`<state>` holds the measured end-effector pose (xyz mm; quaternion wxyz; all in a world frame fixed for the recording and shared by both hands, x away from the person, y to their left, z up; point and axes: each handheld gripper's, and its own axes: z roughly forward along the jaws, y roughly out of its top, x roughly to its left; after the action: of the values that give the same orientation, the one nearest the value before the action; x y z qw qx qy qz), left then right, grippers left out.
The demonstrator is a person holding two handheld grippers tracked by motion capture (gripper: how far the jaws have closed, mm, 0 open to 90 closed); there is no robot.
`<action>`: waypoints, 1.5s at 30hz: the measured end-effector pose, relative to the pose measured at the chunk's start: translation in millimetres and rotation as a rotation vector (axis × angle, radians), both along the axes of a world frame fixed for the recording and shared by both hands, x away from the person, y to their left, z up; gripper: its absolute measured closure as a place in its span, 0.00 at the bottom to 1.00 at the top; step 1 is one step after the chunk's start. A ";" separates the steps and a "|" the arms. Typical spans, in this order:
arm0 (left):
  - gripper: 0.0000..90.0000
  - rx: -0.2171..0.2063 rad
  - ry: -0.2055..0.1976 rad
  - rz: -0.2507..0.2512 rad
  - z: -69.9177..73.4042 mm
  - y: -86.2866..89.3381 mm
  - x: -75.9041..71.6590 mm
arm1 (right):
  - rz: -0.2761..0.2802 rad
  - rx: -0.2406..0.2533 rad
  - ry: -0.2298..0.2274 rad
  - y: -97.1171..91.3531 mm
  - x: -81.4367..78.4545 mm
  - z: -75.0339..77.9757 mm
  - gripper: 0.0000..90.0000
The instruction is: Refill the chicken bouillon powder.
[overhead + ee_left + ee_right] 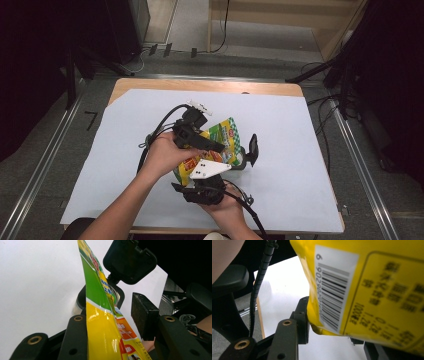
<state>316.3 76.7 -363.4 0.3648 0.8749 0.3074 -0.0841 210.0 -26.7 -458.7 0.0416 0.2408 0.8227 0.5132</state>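
A yellow and green snack bag [226,134] is held up over the white sheet between both grippers. My left gripper [216,147] reaches in from the left. In the left gripper view the bag [100,327] stands edge-on against the left jaw, and the right pad [143,315] stands a little apart from it. My right gripper [201,176], with its grey plate, comes up from below. In the right gripper view its left pad [302,320] presses the lower corner of the bag [374,290], whose barcode side hides the other jaw. A black-capped jar [246,151] with its flip lid [130,260] open stands just behind the bag.
A white sheet [280,115] covers most of the wooden table [200,85]. Cables trail from both grippers near the hands. Dark stands and metal rails flank the table on both sides.
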 end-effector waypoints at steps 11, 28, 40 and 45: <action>0.70 -0.007 0.004 0.006 0.4 3.0 0.7 | -0.002 0.028 0.029 1.2 0.5 1.4 0.69; 0.88 0.016 -0.013 0.052 5.3 9.5 -1.8 | 0.044 -0.042 -0.046 10.4 -0.1 1.6 0.70; 0.82 0.010 0.028 0.099 4.5 11.6 3.3 | 0.027 0.016 -0.004 6.9 4.1 2.4 0.71; 0.80 0.020 0.018 0.096 3.6 10.8 2.6 | 0.019 0.013 0.002 5.0 5.7 2.5 0.71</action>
<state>318.8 87.5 -359.8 0.3568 0.8619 0.3532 -0.0713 215.7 -21.7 -456.3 0.0343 0.2336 0.8218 0.5185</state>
